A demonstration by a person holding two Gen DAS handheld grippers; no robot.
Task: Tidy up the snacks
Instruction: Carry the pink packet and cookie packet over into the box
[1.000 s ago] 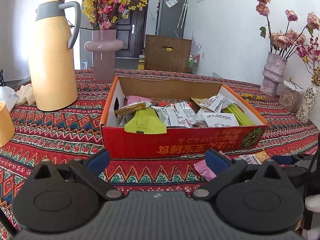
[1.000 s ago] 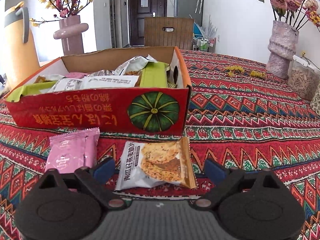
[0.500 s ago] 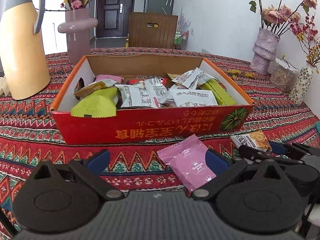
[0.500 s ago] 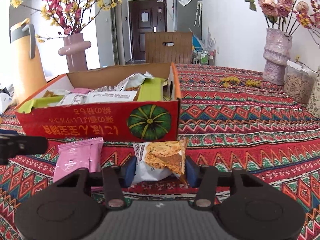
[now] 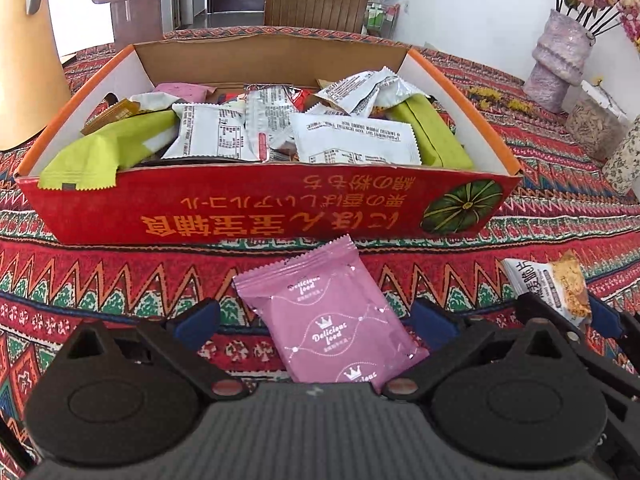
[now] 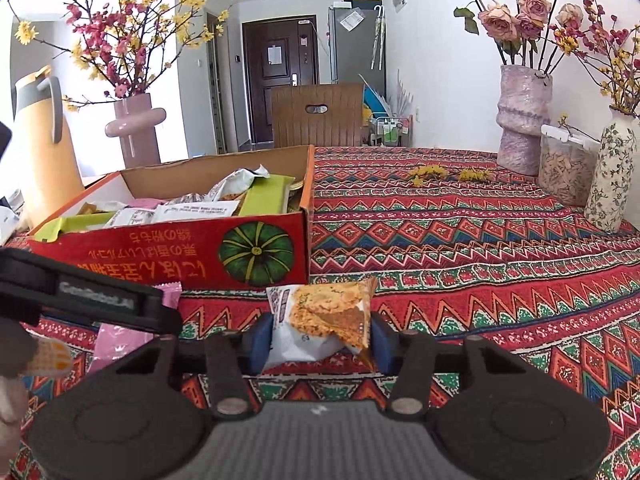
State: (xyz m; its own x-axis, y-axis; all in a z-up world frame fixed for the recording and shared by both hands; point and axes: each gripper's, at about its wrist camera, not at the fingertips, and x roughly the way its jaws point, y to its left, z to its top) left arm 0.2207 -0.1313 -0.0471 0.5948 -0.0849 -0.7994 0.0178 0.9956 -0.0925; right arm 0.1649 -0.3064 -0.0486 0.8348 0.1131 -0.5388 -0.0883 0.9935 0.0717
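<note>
- patterned red tablecloth (image 6: 460,248) covers the whole table, zigzag bands in red, green, blue.
- red cardboard box (image 5: 256,212) sits open-topped on the cloth, pumpkin print and upside-down yellow script on its near wall, orange rim, brown inner back wall.
- box is heaped with snack packets: white ones (image 5: 352,144) with printed backs in the middle, a lime green one (image 5: 100,156) hanging over the near-left rim, another green at right, a pink one at the back.
- cream thermos jug (image 6: 44,148) with grey handle stands left of the box; mauve vase (image 6: 136,128) with pink and yellow blossom behind it.
- textured lilac vase (image 6: 522,120) with dried roses far right, clear container of seeds (image 6: 566,168) and floral bottle vase (image 6: 610,176) just beside it.
- wooden chair back (image 6: 318,120) past the table's far edge.
- left gripper (image 5: 316,320) hangs low over the cloth in front of the box, fingers spread wide, pads not touching anything.
- pink snack packet (image 5: 332,320) lies flat on the cloth between those wide fingers, top corner near the box's front wall.
- right gripper (image 6: 320,338) has its blue pads pinched narrow on the cracker packet (image 6: 320,320), packet crumpled and lifted off the cloth, in front of the box's pumpkin corner.
- in the left view the same cracker packet shows at right, clamped.
</note>
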